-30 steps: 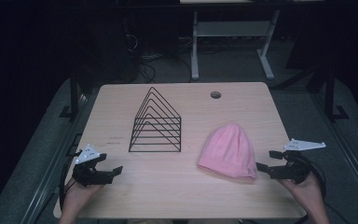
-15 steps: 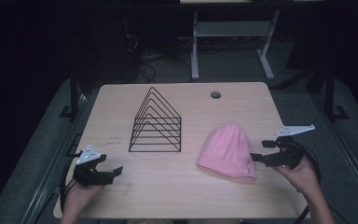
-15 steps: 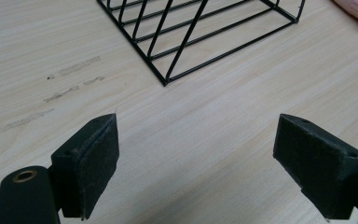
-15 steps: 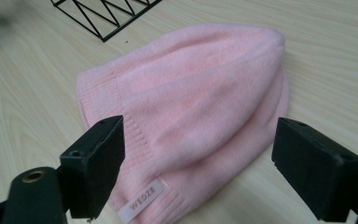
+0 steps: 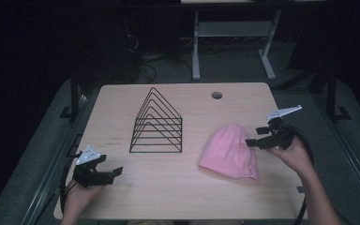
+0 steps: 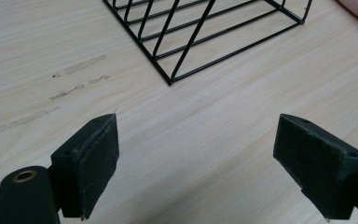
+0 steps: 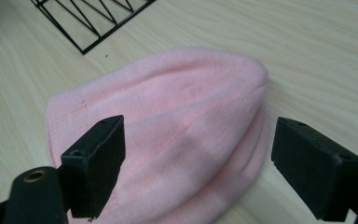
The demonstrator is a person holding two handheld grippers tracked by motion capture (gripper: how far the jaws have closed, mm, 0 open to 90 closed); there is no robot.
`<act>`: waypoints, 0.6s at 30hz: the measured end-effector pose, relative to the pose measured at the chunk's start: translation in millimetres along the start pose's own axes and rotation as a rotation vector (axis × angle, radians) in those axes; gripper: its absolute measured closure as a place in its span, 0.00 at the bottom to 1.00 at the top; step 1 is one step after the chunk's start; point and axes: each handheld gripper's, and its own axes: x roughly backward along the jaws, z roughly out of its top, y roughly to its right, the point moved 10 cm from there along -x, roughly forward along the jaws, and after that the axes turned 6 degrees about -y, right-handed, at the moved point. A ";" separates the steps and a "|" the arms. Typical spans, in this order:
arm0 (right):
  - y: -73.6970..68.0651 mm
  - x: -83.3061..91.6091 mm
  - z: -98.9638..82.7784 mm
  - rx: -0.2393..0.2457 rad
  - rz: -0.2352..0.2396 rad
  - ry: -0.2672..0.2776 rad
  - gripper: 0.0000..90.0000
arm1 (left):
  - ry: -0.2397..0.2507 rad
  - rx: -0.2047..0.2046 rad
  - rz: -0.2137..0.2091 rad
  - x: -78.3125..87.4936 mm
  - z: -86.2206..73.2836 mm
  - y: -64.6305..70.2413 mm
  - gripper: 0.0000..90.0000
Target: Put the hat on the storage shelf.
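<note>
A light wooden desk point(image 5: 178, 192) carries a black wire rack point(image 5: 157, 123) of nested triangular frames and, to its side, a pink knit beanie point(image 5: 229, 152) lying flat.

The wire rack stands upright ahead of the left hand-held gripper point(image 5: 112, 172), well apart from it; in the left gripper view its near corner point(image 6: 170, 81) rests on the wood beyond the jaws, with faint scuff marks point(image 6: 74, 88) on the desk surface off to one side.

The beanie lies directly in front of the right hand-held gripper point(image 5: 252, 141), whose tips sit at the hat's edge in the high view. In the right gripper view the hat point(image 7: 168, 126) spreads out just beyond and between the two black jaws, its rounded crown pointing away and its brim end nearer the camera; whether the jaws touch the fabric cannot be told.

The right hand-held gripper point(image 7: 196, 158) has its jaws spread wide, holding nothing. The left hand-held gripper point(image 6: 196, 163) likewise has its jaws set wide apart over bare wood, near the desk's front corner, gripping nothing.

A small round cable hole point(image 5: 216, 95) marks the desk's far edge, well beyond the right hand-held gripper.
</note>
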 end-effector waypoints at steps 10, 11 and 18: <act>9.5 -11.1 12.9 -0.024 -0.005 -0.025 0.21 | 0.001 -0.009 0.002 0.2 0.1 0.5 0.15; 11.6 -14.5 15.6 -0.025 -0.003 -0.017 0.21 | 0.003 -0.015 0.001 1.1 0.0 3.2 0.15; 22.8 -18.9 30.2 -0.060 -0.004 0.018 0.21 | -0.009 -0.020 -0.014 -5.5 0.3 1.8 0.15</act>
